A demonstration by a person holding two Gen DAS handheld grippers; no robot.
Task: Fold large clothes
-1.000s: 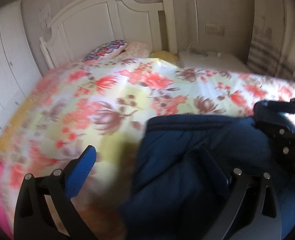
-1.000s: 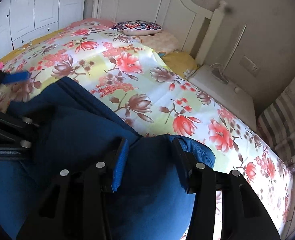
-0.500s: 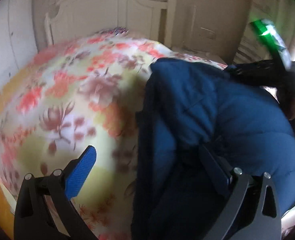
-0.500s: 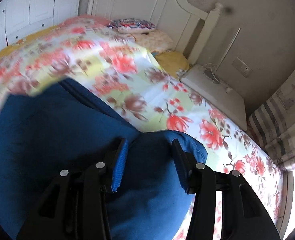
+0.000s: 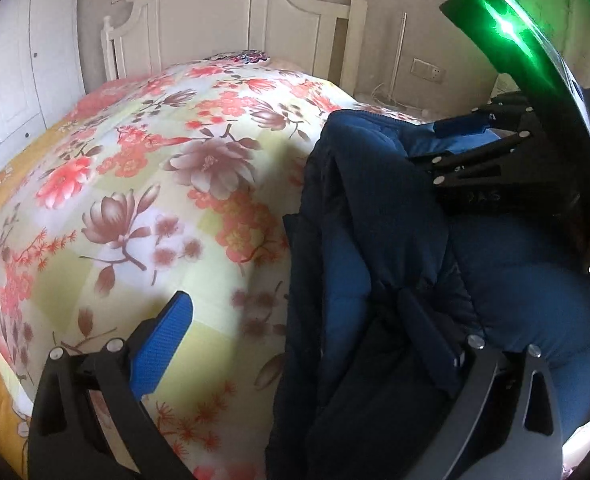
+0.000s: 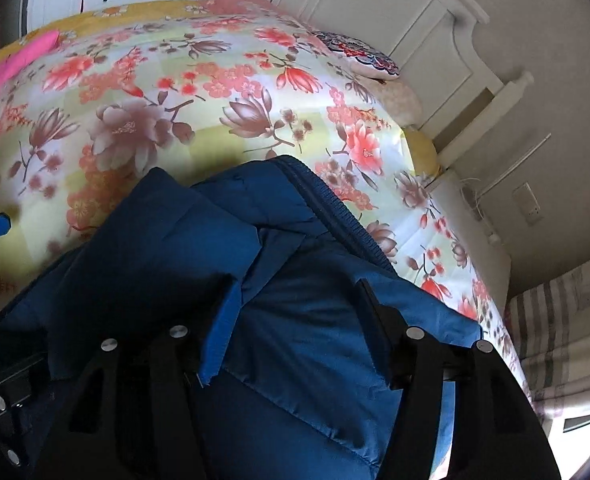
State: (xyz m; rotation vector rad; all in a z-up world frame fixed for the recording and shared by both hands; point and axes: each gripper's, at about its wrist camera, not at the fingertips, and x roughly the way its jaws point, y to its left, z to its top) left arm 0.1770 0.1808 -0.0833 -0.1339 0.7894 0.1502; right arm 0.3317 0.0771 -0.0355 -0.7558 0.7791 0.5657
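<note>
jacket (image 6: 279,280), a padded dark-blue garment, hung bunched above the near edge of the bed, lifted off the floral quilt (image 5: 167,184) and gathered between my two tongs. my right tongs (image 6: 295,332) were clenched on a thick fold of its blue shell, fabric filling the gap between the fingers; the ribbed hem ran up and away from that grip toward the quilt. my left tongs (image 5: 307,332) stood wide apart: the blue-padded finger (image 5: 163,344) was bare over the quilt, while the other finger lay buried in the dark lining of the jacket, so i judged them released and merely pressing against the cloth. from the left wrist view the right tongs (image 5: 471,136) appeared at the upper right, biting the top of the garment, a green glare above them.

the step in hand seemed to be raising and shaking the jacket out before laying it flat. to do this well, i judged that the left tongs should close on a free edge well apart from the right grip, preferably at a matching corner of the hem or shoulder, so that the cloth would hang evenly and not twisted. the padding was thick and slippery, so a deep bite was wiser than a pinch at the rim. a pillow (image 6: 359,56) lay near the headboard (image 5: 231,12), well clear of the landing area.
</note>
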